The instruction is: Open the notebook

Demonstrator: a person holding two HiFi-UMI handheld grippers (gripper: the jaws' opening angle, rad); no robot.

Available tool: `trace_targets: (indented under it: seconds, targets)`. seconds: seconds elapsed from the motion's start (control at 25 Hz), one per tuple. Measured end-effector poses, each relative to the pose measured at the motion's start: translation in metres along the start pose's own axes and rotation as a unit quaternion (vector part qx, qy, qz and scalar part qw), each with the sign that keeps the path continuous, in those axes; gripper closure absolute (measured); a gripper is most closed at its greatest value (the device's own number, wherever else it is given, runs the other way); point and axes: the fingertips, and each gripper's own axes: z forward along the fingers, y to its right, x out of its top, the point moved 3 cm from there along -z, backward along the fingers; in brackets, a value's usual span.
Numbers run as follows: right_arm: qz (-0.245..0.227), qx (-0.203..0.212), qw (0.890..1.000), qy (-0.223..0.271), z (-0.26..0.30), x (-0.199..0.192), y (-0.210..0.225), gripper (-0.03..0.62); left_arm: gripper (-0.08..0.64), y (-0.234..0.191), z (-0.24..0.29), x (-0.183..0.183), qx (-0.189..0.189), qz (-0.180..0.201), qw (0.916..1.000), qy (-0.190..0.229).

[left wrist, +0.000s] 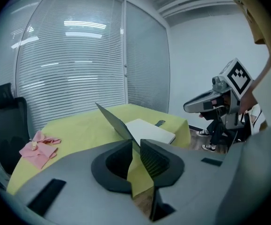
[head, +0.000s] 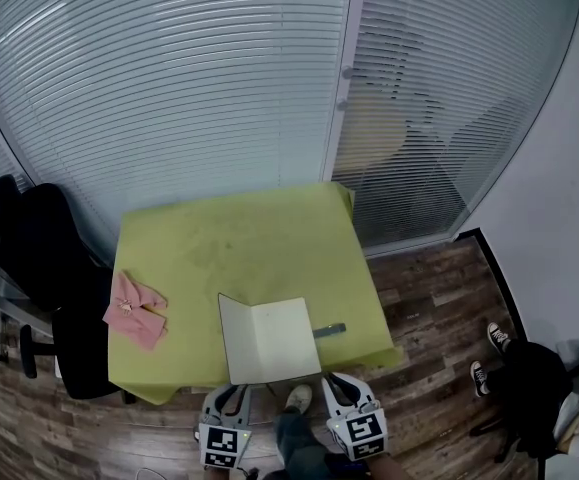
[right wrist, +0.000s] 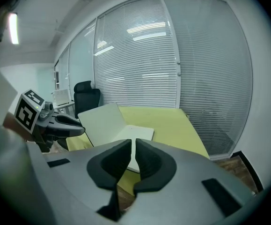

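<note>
The white notebook point(head: 281, 340) lies at the near edge of the yellow-green table point(head: 239, 243). Its cover point(head: 227, 333) stands raised at the left, tilted over the white pages point(left wrist: 151, 131). My left gripper point(left wrist: 136, 146) is shut on the cover's near corner, and the cover point(left wrist: 112, 118) rises slanting out of the jaws. In the head view the left gripper point(head: 234, 393) sits just off the table's front edge. My right gripper point(right wrist: 134, 146) is shut with nothing between its jaws, short of the notebook's pages point(right wrist: 137, 134). It hangs off the table edge point(head: 334, 380).
A small grey object point(head: 329, 330) lies right of the notebook. A pink cloth point(head: 134, 310) rests at the table's left edge. A black office chair point(head: 39, 258) stands to the left. Glass walls with blinds lie behind, and a seated person point(head: 539, 388) is at the lower right.
</note>
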Motion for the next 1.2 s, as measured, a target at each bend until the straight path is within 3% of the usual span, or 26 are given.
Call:
trace_targets:
  seconds: [0.6,1.2]
  targets:
    - [-0.002,0.006,1.0,-0.007,0.005,-0.004,0.003,0.565,0.488,-0.022,-0.005,-0.028,0.022,-0.143,0.9894,0.012]
    - [-0.01,0.013,0.999,-0.03,0.012,-0.01,0.002,0.566,0.462,-0.036,-0.002,-0.062,0.045,-0.271,0.9616,0.007]
